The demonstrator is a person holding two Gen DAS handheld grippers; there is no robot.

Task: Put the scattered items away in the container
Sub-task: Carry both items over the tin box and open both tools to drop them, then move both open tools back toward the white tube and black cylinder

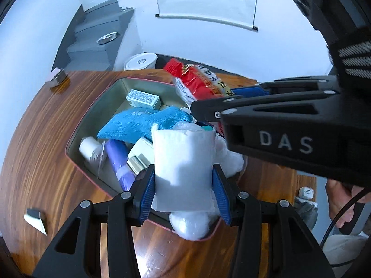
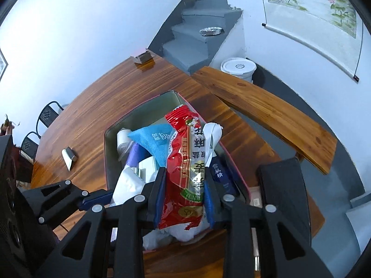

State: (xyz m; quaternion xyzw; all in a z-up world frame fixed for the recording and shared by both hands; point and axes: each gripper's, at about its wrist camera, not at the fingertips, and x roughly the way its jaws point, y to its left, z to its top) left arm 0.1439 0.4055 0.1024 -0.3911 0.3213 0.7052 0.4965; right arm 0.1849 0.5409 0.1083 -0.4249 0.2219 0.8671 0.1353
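surface: wooden table point(image 2: 97, 106) | on it: container point(image 2: 109, 143) (pink-rimmed), two small boxes point(image 2: 69, 156)

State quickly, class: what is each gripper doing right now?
Left gripper: closed on the white packet.
Right gripper: closed on the red snack packet.

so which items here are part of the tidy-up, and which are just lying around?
Job:
- container
- white packet in left gripper
- red snack bag in right gripper

Lying about:
- white bucket
- foil dish on stairs
- bench
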